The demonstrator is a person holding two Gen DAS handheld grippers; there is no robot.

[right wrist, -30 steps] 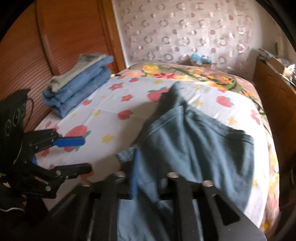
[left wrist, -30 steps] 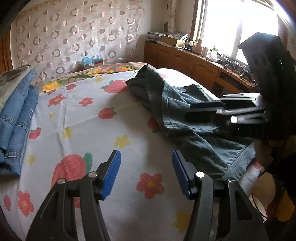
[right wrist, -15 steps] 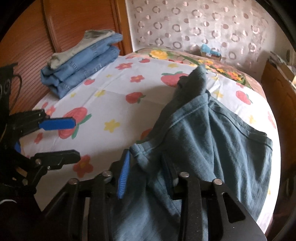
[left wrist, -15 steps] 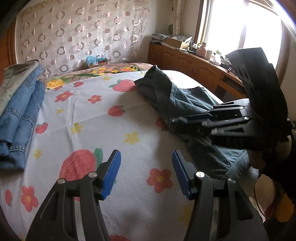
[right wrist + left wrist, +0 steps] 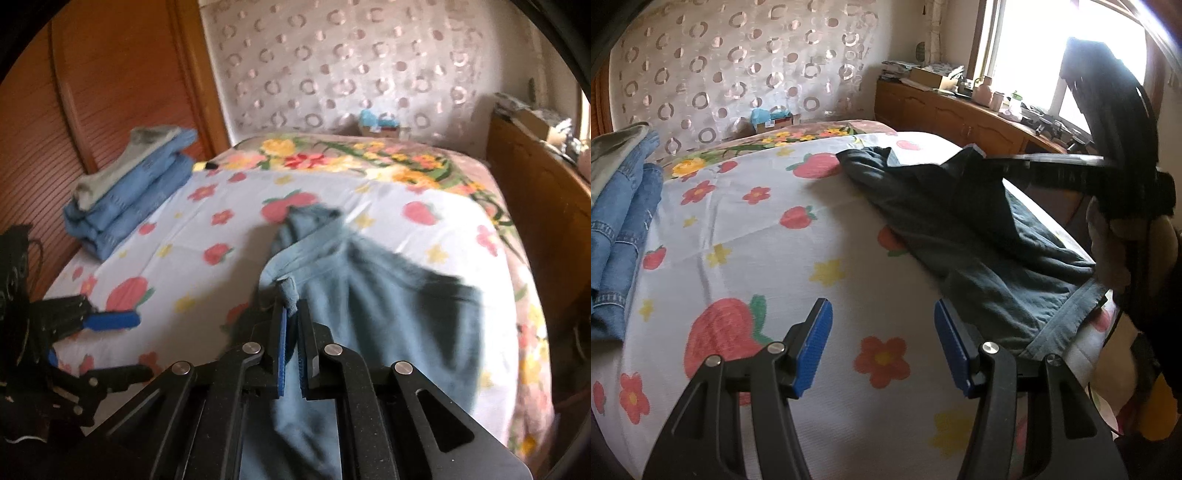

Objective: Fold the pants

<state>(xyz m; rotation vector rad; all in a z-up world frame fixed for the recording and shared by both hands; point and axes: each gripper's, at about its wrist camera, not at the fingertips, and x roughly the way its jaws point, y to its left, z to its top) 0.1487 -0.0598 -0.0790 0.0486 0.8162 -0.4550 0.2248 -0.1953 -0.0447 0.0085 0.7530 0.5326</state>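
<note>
Dark blue-grey pants (image 5: 975, 243) lie crumpled on the right side of the bed, one end hanging over the near edge; they also show in the right wrist view (image 5: 388, 325). My right gripper (image 5: 291, 317) is shut on a fold of the pants at the waistband edge and holds it lifted above the bed; it shows in the left wrist view (image 5: 1015, 162). My left gripper (image 5: 882, 339) is open and empty, low over the flowered sheet (image 5: 768, 258), left of the pants; it also appears in the right wrist view (image 5: 107, 321).
A stack of folded jeans (image 5: 129, 192) lies at the left edge of the bed, also in the left wrist view (image 5: 620, 221). A wooden sliding door (image 5: 92, 92) stands behind it. A wooden cabinet (image 5: 960, 114) with clutter runs along the right under the window.
My right gripper has closed on the pants fabric and lifted it up and toward the far end of the bed. My left gripper stays open, nearly unmoved.
</note>
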